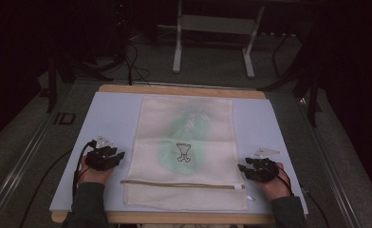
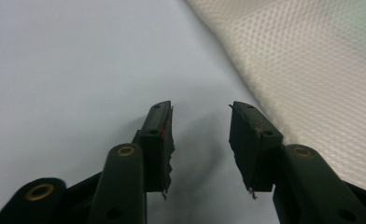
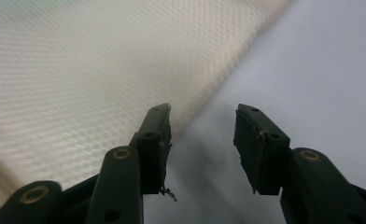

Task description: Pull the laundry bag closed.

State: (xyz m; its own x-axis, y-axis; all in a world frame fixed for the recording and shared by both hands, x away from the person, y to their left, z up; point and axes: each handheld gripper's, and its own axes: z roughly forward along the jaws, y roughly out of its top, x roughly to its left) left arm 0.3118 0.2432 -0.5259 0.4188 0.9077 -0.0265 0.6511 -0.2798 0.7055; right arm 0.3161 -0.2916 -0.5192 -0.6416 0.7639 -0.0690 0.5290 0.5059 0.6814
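Left gripper and right gripper: jaws parted, holding nothing. Cream mesh bag lies flat between them on the pale mat, its edges just beyond each gripper's fingertips. Nothing obstructs either.

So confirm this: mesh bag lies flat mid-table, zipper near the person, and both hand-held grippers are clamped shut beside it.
Not quite. The left hand-held gripper and the right hand-held gripper are open, with a clear gap between the jaws in both gripper views. The mesh bag does lie flat, zipper near the person.
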